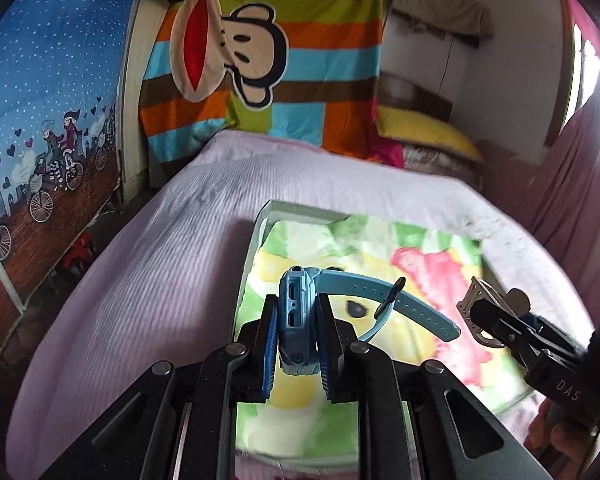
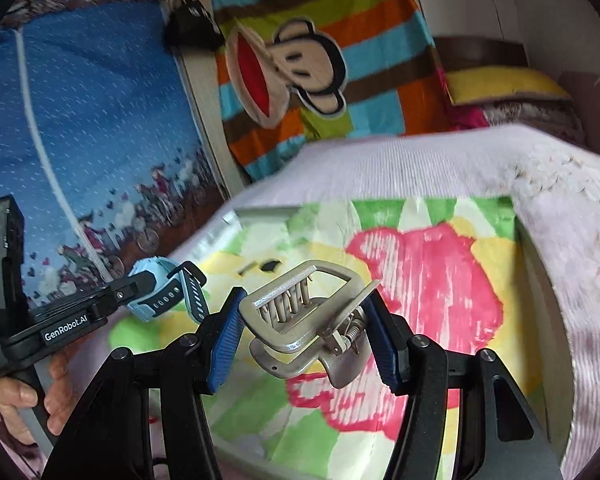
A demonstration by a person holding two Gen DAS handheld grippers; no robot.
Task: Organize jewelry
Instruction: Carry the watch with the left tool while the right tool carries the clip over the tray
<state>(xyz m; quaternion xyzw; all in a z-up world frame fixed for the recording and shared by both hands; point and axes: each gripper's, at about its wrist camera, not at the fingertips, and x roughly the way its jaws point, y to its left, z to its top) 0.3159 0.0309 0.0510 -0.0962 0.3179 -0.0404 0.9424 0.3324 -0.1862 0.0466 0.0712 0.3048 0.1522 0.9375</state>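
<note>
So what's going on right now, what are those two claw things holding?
Left gripper shut on blue watch. Right gripper shut on silver hair claw clip. Both held above the cloth-lined tray on the bed. Nothing in the way.

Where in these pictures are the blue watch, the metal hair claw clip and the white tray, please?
blue watch (image 1: 296, 312): left wrist view, on its case, clamped between the tongs.
metal hair claw clip (image 2: 300, 320): right wrist view, on its silver frame.
white tray (image 1: 296, 205): left wrist view, on its far rim.

"GenRobot.AI" on left claw (image 2: 140, 288) body | "DAS" on right claw (image 1: 476, 312) body
</note>
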